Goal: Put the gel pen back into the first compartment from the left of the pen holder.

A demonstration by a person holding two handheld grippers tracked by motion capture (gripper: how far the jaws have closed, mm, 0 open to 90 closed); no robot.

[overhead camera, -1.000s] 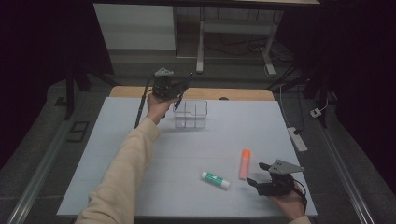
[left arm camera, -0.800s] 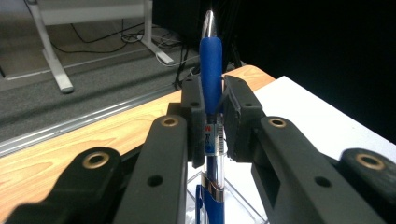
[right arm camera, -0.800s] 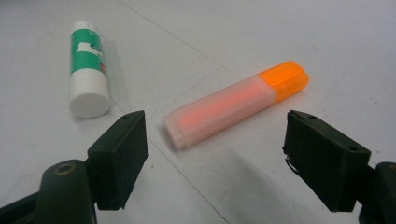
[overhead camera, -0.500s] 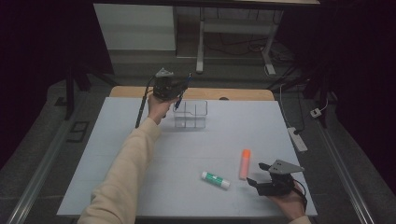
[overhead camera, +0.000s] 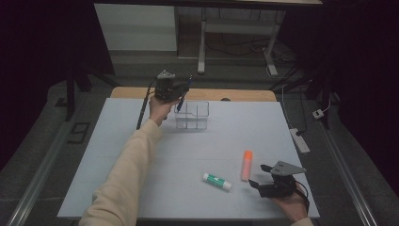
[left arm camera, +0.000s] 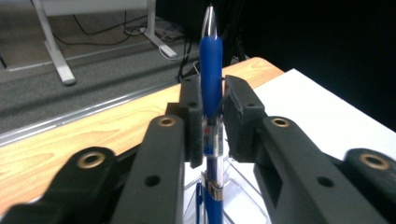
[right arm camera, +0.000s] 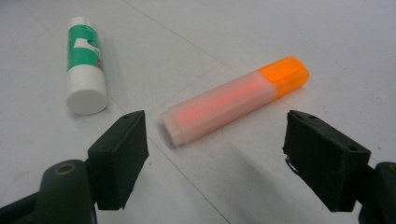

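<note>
A blue pen [left arm camera: 211, 60] stands upright between the jaws of my left gripper [left arm camera: 213, 116], its lower end inside a clear divided container [left arm camera: 243, 196]. The jaws have just been opening; the left pad touches the pen and a thin gap shows at the right pad. In the high view this left gripper [overhead camera: 184, 92] hovers over the container [overhead camera: 193, 115] at the far middle of the table. My right gripper [right arm camera: 215, 144] stands wide open just short of an orange highlighter [right arm camera: 233, 100], with a green and white glue stick [right arm camera: 84, 60] to its left.
A white mat [overhead camera: 141, 155] covers the table, with a wooden strip [overhead camera: 244, 95] along its far edge. In the high view the highlighter [overhead camera: 246, 165] and glue stick [overhead camera: 217, 181] lie near the front right, beside my right gripper [overhead camera: 258, 174]. A power strip [overhead camera: 299, 140] lies off the right edge.
</note>
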